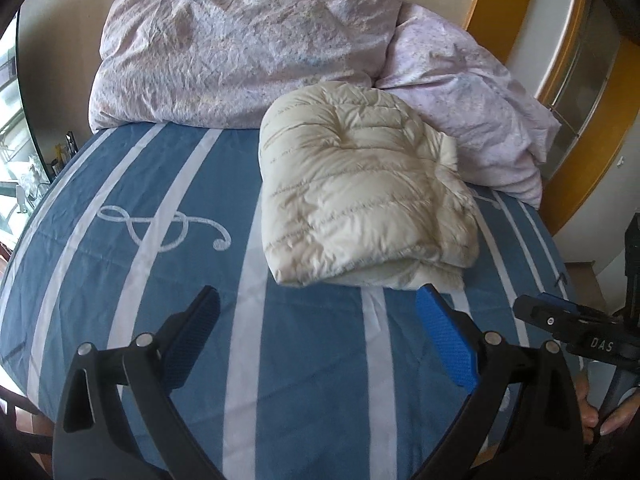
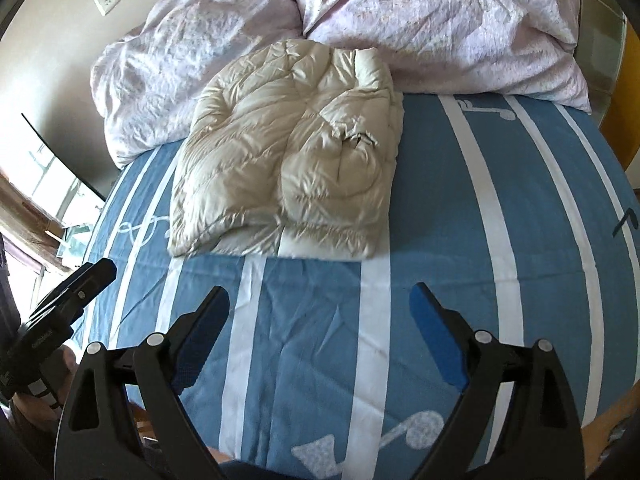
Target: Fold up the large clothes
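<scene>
A cream quilted down jacket (image 1: 360, 188) lies folded into a compact bundle on the blue striped bed sheet (image 1: 160, 208). It also shows in the right wrist view (image 2: 288, 168), with a sleeve cuff on top. My left gripper (image 1: 318, 300) is open and empty, a little in front of the jacket's near edge. My right gripper (image 2: 320, 298) is open and empty, also short of the jacket. The right gripper shows at the right edge of the left wrist view (image 1: 576, 320); the left gripper shows at the left edge of the right wrist view (image 2: 68, 304).
A crumpled pale pink duvet (image 1: 248, 44) is heaped along the head of the bed, behind and beside the jacket, and also shows in the right wrist view (image 2: 440, 28). A window (image 2: 52, 184) is on the left. A yellow-framed door (image 1: 568, 80) is on the right.
</scene>
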The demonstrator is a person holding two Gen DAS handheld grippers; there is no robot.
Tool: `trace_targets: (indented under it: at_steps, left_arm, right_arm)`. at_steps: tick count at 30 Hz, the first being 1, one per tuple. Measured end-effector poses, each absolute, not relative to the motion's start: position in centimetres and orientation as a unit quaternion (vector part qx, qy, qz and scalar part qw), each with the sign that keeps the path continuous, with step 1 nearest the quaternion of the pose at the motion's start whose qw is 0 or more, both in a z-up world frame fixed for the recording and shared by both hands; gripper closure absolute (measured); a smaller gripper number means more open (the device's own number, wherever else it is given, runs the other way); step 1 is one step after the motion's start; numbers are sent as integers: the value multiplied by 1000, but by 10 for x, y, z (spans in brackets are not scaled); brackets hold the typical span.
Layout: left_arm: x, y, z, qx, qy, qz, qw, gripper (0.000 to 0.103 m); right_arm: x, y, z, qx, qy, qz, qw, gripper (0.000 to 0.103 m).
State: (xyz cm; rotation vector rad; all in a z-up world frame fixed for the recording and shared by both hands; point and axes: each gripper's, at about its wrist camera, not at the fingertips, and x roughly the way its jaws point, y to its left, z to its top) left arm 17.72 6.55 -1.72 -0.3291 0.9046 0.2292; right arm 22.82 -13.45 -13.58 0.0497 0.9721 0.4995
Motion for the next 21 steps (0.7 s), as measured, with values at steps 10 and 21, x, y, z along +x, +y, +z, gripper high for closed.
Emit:
trace_targets:
  at_steps: [10,21]
  left_arm:
    - [149,51,-8,-173,434,96,879,5]
    - [142,48,-7,-187,433,80,878,5]
  right_arm:
    - [201,-138,-132,26,463,253,849,10]
    - [190,-139,-131,36,458,260,850,10]
